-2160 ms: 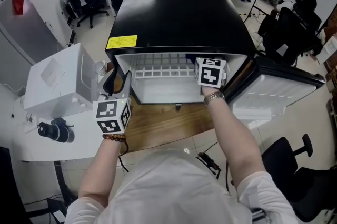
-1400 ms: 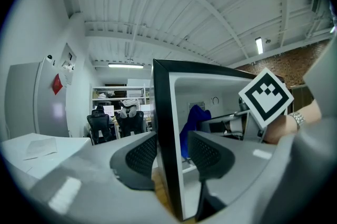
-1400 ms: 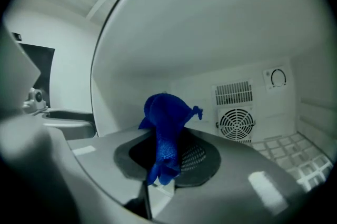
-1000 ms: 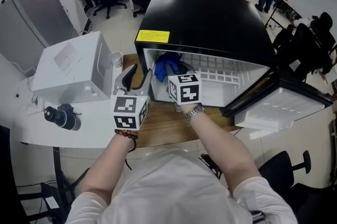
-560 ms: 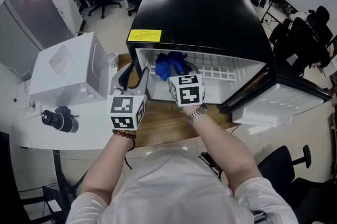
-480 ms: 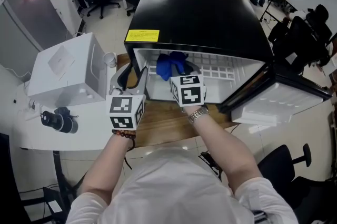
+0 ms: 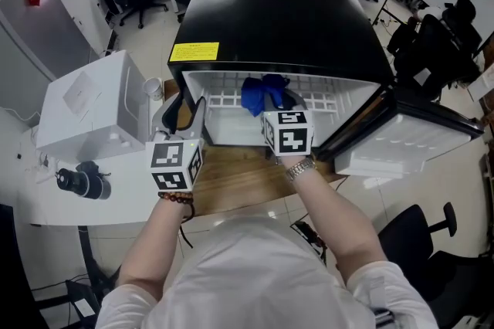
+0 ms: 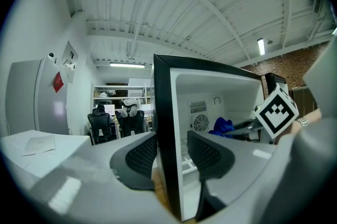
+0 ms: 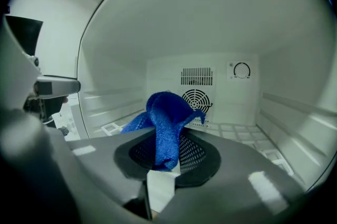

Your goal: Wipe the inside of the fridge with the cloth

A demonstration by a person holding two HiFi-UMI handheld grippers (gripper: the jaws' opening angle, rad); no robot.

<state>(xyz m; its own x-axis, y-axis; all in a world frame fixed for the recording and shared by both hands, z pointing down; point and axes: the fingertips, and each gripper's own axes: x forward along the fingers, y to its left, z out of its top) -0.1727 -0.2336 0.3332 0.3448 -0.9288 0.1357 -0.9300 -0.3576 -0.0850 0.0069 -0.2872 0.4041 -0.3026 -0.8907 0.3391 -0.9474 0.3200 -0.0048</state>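
Fridge (image 7: 278,18): black cabinet, white inside. It stands at the back edge of the wooden bench (image 7: 239,182), and its door (image 7: 405,146) hangs open to the right.

Right tongs (image 9: 167,154): reaching in through the opening at about mid-width. The jaws are nearly together and pinch the blue cloth (image 9: 167,115). The cloth is bunched and stands up out of the pads, with one corner flopping right.

Cloth position: inside the fridge, held above the wire shelf (image 7: 231,99), nearer the shelf's front edge than the back wall. In the right gripper view it sits in front of the round fan grille (image 9: 196,99) and touches neither side wall. I cannot tell whether it touches the shelf.

Left tongs (image 8: 172,154): at the left front corner of the fridge, about half open. The jaws straddle the front edge of the fridge's left wall, one pad outside and one inside. Both appear to bear on the wall.

Off to the left, the white bench (image 7: 46,215) carries a white box (image 7: 85,107) and a black camera-like item (image 7: 77,184). A cup (image 7: 152,89) stands between the box and the fridge.
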